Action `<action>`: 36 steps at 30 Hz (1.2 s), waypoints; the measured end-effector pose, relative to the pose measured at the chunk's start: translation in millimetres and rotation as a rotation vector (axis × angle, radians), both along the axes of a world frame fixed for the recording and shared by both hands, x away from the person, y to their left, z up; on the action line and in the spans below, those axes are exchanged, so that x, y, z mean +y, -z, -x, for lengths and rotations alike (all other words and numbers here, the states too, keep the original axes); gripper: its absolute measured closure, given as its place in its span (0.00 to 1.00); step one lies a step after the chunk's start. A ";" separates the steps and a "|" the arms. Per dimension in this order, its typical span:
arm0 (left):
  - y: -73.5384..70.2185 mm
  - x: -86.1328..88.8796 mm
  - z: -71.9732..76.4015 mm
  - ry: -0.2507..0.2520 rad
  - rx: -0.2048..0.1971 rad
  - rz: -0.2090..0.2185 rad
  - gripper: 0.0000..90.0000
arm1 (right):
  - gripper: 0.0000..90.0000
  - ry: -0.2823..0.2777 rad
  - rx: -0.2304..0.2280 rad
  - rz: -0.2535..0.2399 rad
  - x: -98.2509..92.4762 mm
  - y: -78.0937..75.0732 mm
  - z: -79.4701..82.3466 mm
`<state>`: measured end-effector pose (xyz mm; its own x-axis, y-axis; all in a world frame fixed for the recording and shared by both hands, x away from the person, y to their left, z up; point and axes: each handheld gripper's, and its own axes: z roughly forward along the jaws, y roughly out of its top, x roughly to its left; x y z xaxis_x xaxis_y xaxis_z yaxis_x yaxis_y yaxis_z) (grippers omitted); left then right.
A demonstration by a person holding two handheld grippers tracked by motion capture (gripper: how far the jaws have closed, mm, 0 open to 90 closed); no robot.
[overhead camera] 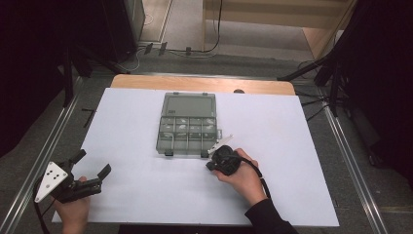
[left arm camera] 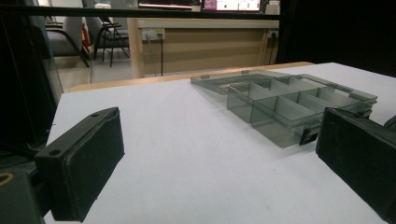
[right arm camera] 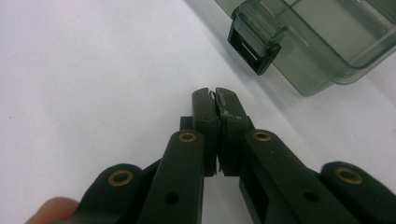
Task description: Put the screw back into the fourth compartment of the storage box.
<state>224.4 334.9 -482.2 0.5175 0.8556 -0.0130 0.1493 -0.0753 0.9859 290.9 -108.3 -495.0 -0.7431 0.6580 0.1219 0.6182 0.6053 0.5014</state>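
A clear grey plastic organiser box (overhead camera: 187, 129) lies open in the middle of the white table, its lid flat on the far side. Several of its compartments hold small pale pieces. My right gripper (overhead camera: 212, 163) sits just off the box's near right corner. In the right gripper view its jaws (right arm camera: 215, 100) are shut tip to tip, low over the table, with a black latch (right arm camera: 254, 46) of the box (right arm camera: 317, 42) just ahead. A thin dark sliver shows between the tips; I cannot tell what it is. My left gripper (overhead camera: 92, 163) rests open at the near left, and in its own view (left arm camera: 219, 163) nothing is between the jaws.
The white sheet (overhead camera: 272, 122) covers the table, with a wooden edge (overhead camera: 202, 84) at the far side. Dark stands and cables flank the table on the floor. The box (left arm camera: 289, 102) lies ahead and to the right of the left gripper.
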 end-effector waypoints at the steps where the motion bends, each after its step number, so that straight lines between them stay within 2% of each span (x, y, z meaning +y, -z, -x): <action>1: 0.0 0.0 0.1 0.000 0.000 0.002 0.01 | 1.00 0.002 -0.004 0.007 0.8 -0.3 0.5; 8: 0.2 0.0 -0.1 0.000 0.001 -0.001 0.01 | 1.00 0.004 -0.001 -0.023 -1.2 -3.1 3.1; 14: 0.1 -0.2 0.0 0.002 0.001 -0.004 0.01 | 1.00 0.021 -0.014 -0.075 -6.4 -15.8 3.7; 21: 0.1 -0.2 0.0 0.002 0.001 -0.004 0.01 | 1.00 0.018 -0.036 -0.095 -7.5 -34.2 0.9; 36: 0.1 0.1 0.0 0.001 0.000 0.000 0.01 | 1.00 0.015 -0.073 -0.100 -3.1 -61.2 -14.6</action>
<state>224.4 335.0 -482.3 0.5186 0.8549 -0.0134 0.1494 -0.0752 0.9859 305.6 -111.3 -433.7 -0.7426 0.6564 0.1331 0.5863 0.5409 0.6031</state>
